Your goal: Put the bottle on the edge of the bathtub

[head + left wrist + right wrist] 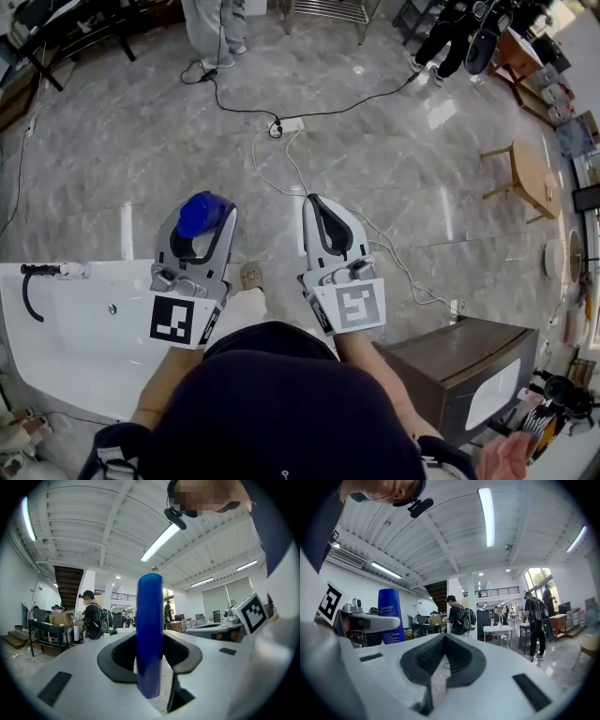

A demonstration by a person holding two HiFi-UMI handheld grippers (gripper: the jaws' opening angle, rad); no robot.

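Grey marble floor [394, 159] fills the room, and nearest, at the lower left, lies the white bathtub [56, 337]. Above its far edge the left gripper [204, 223] holds the blue bottle [150, 634] upright between its fingers, in the air and apart from the tub, while the right gripper [317, 208] beside it has its fingers together on nothing. Farther away a power strip [286, 124] with cables lies on the floor, and a person [216, 33] stands behind it.
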